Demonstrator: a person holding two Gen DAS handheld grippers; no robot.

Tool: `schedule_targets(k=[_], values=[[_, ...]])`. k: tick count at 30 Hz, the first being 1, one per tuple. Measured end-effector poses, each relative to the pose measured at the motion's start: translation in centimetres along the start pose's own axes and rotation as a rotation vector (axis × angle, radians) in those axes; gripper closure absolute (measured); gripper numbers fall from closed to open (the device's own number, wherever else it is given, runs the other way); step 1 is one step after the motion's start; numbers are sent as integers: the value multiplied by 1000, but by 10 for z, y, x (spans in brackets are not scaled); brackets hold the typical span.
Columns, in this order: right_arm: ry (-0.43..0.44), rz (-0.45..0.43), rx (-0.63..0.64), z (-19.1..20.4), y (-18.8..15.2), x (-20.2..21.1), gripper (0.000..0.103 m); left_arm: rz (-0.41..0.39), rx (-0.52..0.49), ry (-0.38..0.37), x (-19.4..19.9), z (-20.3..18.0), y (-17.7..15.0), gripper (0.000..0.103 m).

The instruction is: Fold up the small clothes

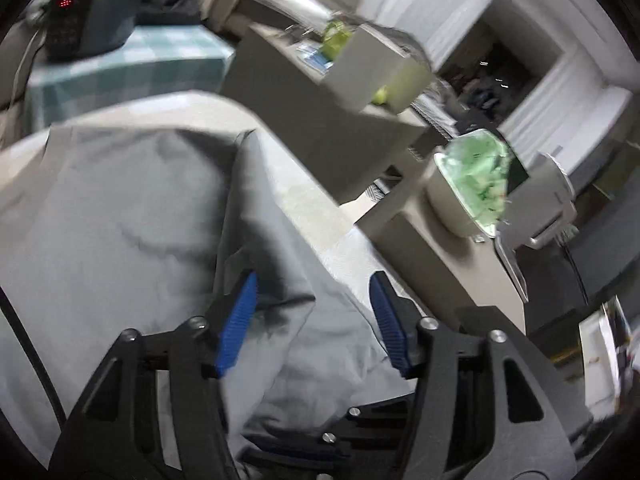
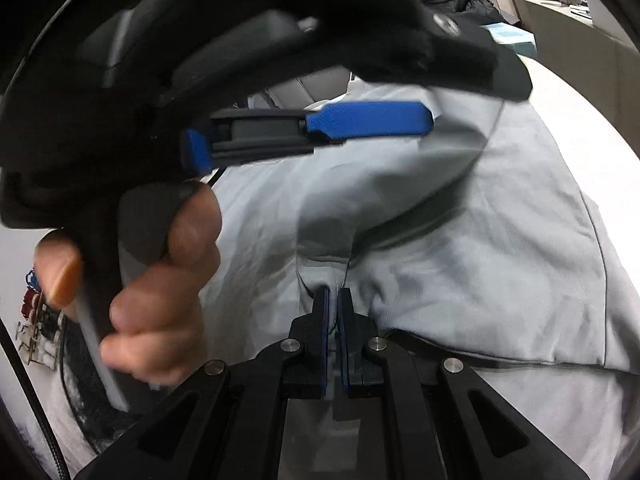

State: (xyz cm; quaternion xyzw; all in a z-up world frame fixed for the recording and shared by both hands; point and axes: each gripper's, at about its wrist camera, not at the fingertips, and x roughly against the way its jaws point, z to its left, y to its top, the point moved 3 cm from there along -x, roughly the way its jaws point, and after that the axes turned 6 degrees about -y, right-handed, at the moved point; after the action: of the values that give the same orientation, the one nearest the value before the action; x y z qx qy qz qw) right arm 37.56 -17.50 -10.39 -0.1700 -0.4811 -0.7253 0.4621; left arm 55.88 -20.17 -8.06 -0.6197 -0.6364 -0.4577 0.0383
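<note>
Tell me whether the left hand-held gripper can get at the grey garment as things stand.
Probably yes. The left hand-held gripper stands open directly over the grey garment, a raised fold lying between its blue pads, and nothing blocks it.

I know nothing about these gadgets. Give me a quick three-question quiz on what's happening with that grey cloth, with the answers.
1. True or false: the right gripper has its jaws shut on the grey cloth.
2. The left gripper has its jaws: A) open B) shut tight on a box C) out of sight.
3. What colour are the pads?

Key: 1 true. 2 A: they stand apart over the cloth, not pressing it. 3 blue.
</note>
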Motion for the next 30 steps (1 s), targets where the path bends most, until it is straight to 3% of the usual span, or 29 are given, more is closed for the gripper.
schedule_targets(k=[3, 7, 8, 11, 12, 15, 23, 26, 30], values=[[0, 4, 4, 1, 1, -2, 99, 58, 54, -46, -13, 13, -4, 48], [3, 6, 1, 1, 2, -3, 99, -60, 167, -119, 10, 39, -6, 48], [3, 6, 1, 2, 2, -3, 99, -88, 188, -117, 15, 48, -5, 44], [1, 5, 3, 3, 2, -4, 99, -157, 258, 6, 31, 76, -3, 44], [1, 5, 4, 3, 3, -4, 99, -149, 286, 31, 31, 85, -4, 44], [2, 5, 2, 4, 4, -5, 99, -87, 320, -30, 20, 90, -11, 44], [2, 4, 6, 8, 7, -5, 99, -50, 263, -76, -20, 65, -6, 45], [6, 5, 3, 11, 3, -6, 99, -65, 272, -110, -26, 58, 1, 77], [6, 5, 4, 7, 0, -8, 99, -123, 224, -83, -21, 51, 5, 91]])
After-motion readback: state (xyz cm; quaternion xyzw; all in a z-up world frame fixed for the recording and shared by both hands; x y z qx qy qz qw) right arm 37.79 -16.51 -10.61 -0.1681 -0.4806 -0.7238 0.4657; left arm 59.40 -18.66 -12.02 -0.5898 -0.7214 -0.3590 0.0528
